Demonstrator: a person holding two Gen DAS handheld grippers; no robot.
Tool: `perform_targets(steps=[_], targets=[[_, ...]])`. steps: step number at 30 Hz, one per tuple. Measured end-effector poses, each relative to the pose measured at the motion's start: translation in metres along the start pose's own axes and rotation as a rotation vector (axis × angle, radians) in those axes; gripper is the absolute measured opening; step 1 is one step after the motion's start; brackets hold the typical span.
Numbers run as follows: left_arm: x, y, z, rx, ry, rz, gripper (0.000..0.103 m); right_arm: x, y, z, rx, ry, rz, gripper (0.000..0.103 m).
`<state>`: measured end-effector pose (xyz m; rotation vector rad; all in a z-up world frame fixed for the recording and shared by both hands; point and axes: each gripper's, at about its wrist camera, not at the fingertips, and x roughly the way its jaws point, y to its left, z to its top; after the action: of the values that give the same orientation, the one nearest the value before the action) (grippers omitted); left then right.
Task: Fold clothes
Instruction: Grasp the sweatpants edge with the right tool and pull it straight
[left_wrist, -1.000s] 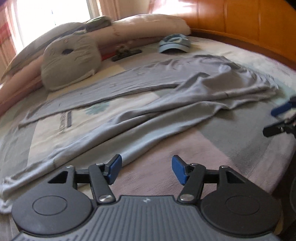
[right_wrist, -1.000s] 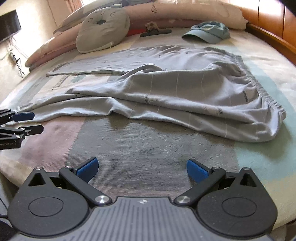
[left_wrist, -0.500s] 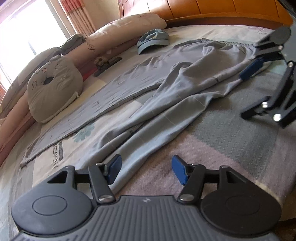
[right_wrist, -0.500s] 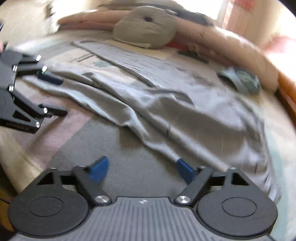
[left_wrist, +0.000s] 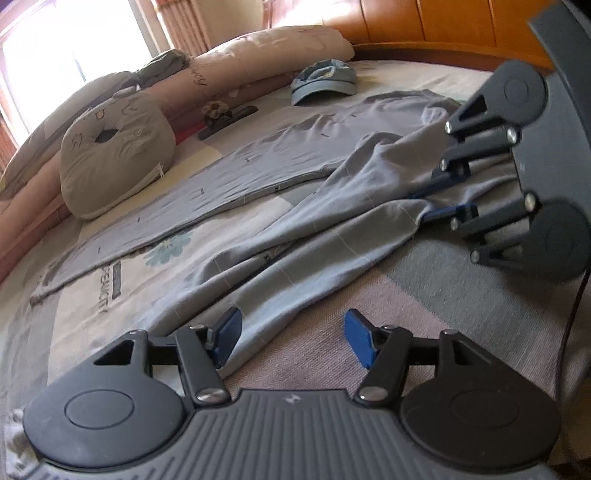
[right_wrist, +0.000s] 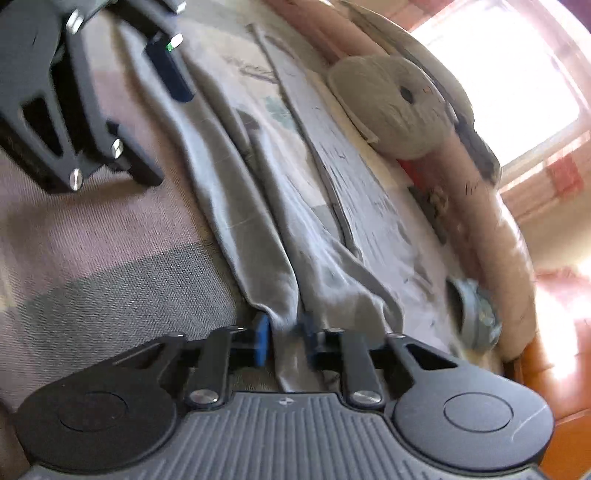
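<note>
The grey trousers (left_wrist: 332, 206) lie spread on the bed (left_wrist: 369, 306), one leg flat toward the far pillows, the other bunched and running to the near edge. The right hand-held gripper (right_wrist: 282, 341) is closing; its blue pads (right_wrist: 262, 341) have a fold of the trousers between them and seem to press it. The left hand-held gripper (left_wrist: 291, 341) hovers with its fingers apart above the near leg, holding nothing. A blue cap (left_wrist: 325, 79) sits far behind.

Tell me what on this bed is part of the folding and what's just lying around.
In the job: trousers, right gripper closing on them, left gripper open by a leg.
Lying about: cap, round cushion, pillows, hair clip.
</note>
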<state>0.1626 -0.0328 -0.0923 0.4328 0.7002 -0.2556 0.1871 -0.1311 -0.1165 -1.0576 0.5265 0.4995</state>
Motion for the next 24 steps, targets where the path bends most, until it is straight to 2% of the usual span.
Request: perform_targets(steps=[7, 12, 14, 15, 18, 20, 24], targets=[[-0.001, 0.008, -0.004, -0.046, -0.001, -0.027, 0.064, 0.003, 0.02, -0.005, -0.165, 0.005, -0.109, 0.02], [-0.003, 0.011, -0.004, -0.081, -0.005, -0.023, 0.066, 0.022, 0.009, 0.002, -0.152, 0.0, -0.119, 0.014], [-0.004, 0.012, -0.007, -0.098, -0.006, -0.036, 0.07, 0.021, 0.012, 0.0, -0.166, -0.004, -0.127, 0.013], [-0.004, 0.013, -0.008, -0.101, -0.003, -0.037, 0.07, 0.021, 0.015, -0.002, -0.176, -0.006, -0.136, 0.009], [-0.006, 0.012, -0.009, -0.108, -0.003, -0.03, 0.07, 0.022, 0.022, -0.004, -0.196, -0.015, -0.162, 0.007], [-0.01, 0.013, -0.009, -0.112, -0.013, -0.031, 0.07, 0.019, 0.019, -0.003, -0.178, -0.016, -0.155, 0.006], [-0.018, 0.016, -0.008, -0.117, -0.032, -0.024, 0.07, 0.003, 0.012, 0.001, -0.14, -0.025, -0.083, 0.005]])
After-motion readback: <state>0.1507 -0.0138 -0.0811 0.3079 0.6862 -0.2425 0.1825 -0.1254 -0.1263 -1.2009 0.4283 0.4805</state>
